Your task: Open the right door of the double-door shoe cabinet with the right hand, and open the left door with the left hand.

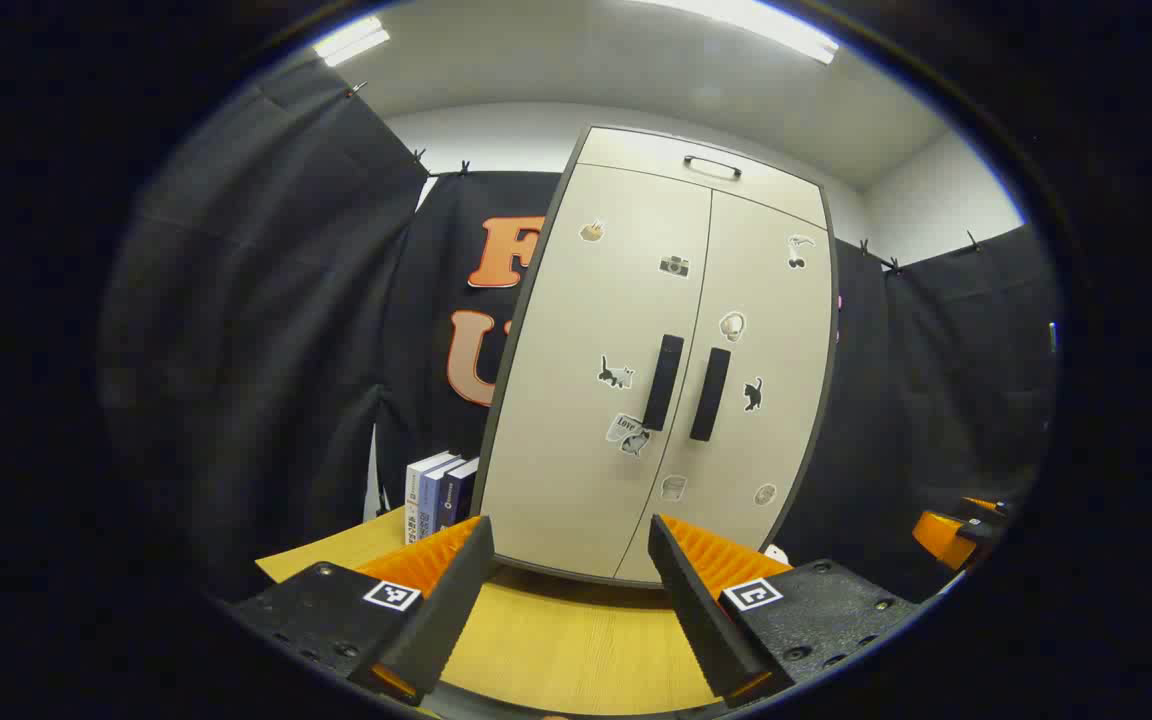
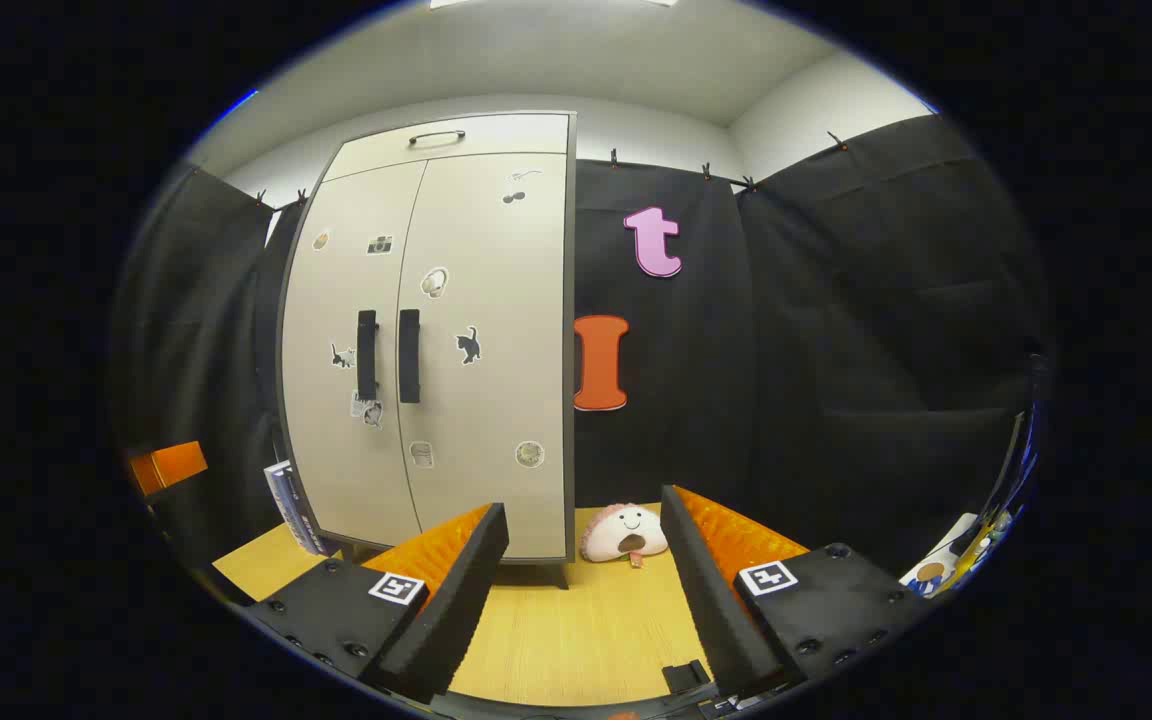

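Bright, even light falls from ceiling strip lamps [image 1: 756, 25], glaring white at the top of both views. Fisheye distortion bows the cabinet [image 2: 436, 340] edges; the picture stays sharp, the dark cloth swallowing detail, shadows soft

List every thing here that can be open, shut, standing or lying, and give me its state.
Left door: shut.
Right door: shut.
Top drawer: shut.
Left gripper: open, holding nothing.
Right gripper: open, holding nothing.
Books: standing upright beside the cabinet.
Plush toy: lying on the table, by the cabinet's right side.
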Tool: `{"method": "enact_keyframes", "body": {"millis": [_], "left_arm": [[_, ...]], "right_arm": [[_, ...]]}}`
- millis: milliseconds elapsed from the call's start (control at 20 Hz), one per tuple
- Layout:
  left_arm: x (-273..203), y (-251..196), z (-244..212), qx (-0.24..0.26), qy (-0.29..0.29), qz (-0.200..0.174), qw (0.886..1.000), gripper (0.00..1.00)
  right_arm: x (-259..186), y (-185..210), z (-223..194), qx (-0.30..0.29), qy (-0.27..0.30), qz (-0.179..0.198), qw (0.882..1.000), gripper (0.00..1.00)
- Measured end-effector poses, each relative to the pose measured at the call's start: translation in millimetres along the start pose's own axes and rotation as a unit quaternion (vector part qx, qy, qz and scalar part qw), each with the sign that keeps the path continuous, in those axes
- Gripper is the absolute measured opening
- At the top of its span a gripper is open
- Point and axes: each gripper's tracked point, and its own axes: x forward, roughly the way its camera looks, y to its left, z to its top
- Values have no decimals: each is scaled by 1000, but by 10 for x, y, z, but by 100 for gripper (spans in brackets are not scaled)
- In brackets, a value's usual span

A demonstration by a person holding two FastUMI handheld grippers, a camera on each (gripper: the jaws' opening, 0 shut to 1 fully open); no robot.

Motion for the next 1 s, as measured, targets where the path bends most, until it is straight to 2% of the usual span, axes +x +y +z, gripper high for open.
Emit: {"method": "enact_keyframes", "body": {"millis": [50,100,200,400,450,500,550,600,900,950,1000], "left_arm": [[-14,4,22,3,-1,2,1000,94],[-24,-19,51,7,-2,-1,1000,94],[-25,-45,123,15,-8,-15,1000,95],[31,-123,139,30,3,-56,998,95],[46,-126,139,34,3,-61,998,95],[54,-110,123,41,6,-63,997,95],[56,-96,116,47,8,-64,997,92],[49,-82,132,51,5,-66,997,95],[31,17,287,42,-15,-48,998,94],[41,38,305,40,-19,-44,998,94],[64,38,311,39,-20,-42,998,94]], "right_arm": [[-1,-24,-20,3,4,-4,1000,94],[-20,-26,-26,5,6,-8,1000,99],[-78,5,21,5,-1,-14,1000,99],[-164,69,26,6,-5,-34,999,99],[-169,102,14,7,-5,-36,999,94],[-154,134,-26,5,1,-38,999,94],[-148,169,-64,0,9,-38,999,98],[-141,206,-75,-5,9,-35,999,99],[-77,286,11,-4,3,-28,1000,99],[-64,296,16,-3,6,-25,1000,94],[-45,299,21,-3,6,-25,1000,94]]}}
